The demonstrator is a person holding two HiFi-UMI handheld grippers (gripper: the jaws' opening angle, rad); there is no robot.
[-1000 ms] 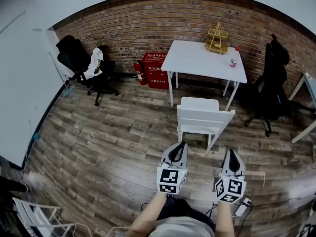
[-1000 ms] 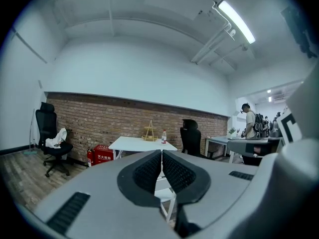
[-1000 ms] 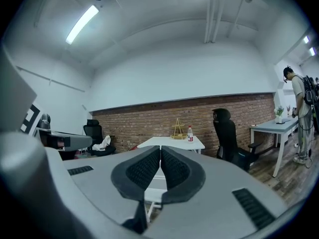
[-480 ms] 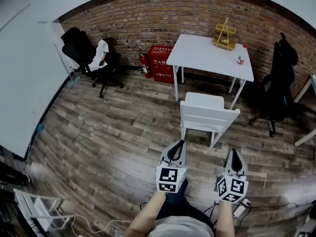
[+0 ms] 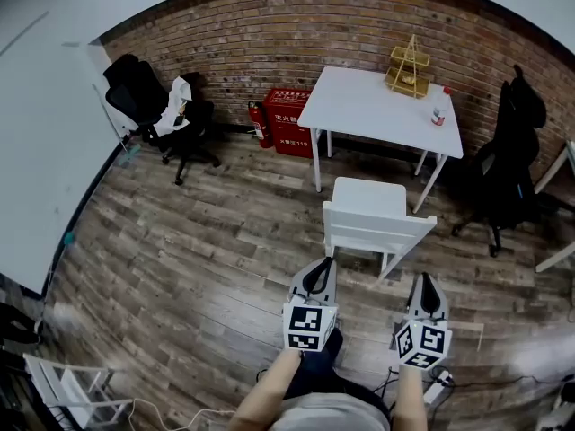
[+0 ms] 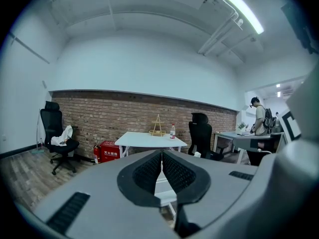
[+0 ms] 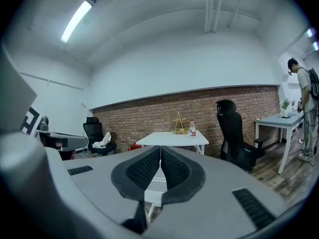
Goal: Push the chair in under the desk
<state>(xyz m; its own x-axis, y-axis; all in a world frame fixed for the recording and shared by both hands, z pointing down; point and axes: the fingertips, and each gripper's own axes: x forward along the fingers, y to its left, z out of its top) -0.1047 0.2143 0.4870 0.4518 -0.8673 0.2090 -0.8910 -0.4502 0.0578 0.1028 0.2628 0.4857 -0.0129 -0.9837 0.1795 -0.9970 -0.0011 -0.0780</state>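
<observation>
Head view: the white chair (image 5: 375,215) sits mid-frame, a bit right of center, on the wood floor (image 5: 198,250). It's pulled out in front of the white desk (image 5: 377,104), backrest facing the bottom edge. The left gripper (image 5: 322,264) and right gripper (image 5: 425,278) hang low in the frame, below the chair and clear of it. There's a black office chair (image 5: 144,106) in the upper left and a red box (image 5: 289,131) beside the desk.

Left gripper view: the jaws are pinched together with nothing in them. The desk (image 6: 149,140) is dead center behind the tips, and a person (image 6: 259,117) stands at the far right.

Right gripper view: same deal, jaws closed and empty, with the desk (image 7: 174,138) straight ahead past the tips.
</observation>
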